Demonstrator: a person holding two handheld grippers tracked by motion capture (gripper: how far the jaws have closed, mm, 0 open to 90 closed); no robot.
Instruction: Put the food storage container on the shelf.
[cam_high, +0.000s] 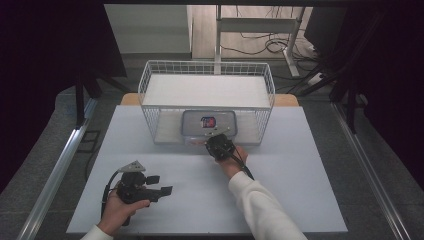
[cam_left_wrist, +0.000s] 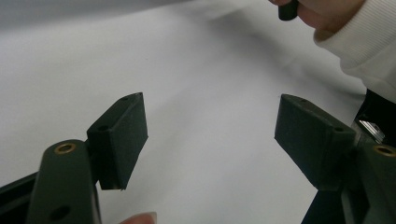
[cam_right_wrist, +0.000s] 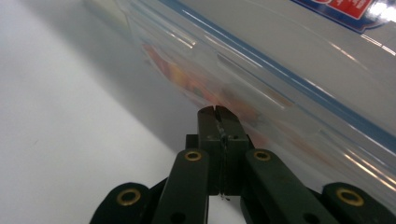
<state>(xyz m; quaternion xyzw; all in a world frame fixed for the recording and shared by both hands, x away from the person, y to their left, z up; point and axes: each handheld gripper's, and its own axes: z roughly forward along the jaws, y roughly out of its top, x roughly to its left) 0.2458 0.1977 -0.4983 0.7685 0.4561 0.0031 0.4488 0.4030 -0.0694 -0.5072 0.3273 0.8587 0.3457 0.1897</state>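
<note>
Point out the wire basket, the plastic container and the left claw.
wire basket (cam_high: 150, 82): high view, left rim.
plastic container (cam_high: 194, 122): high view, clear lid.
left claw (cam_high: 163, 184): high view, midway between its open tips.

Red-and-blue label (cam_high: 208, 121) on container lid (cam_high: 192, 121), print unreadable

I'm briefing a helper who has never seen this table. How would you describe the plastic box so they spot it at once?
Start at the white wire basket at the table's far side. At its near wall lies a flat clear box with a blue-edged lid. Its red and blue label sets it apart, and the right tongs, shut, point at its near edge.
</note>
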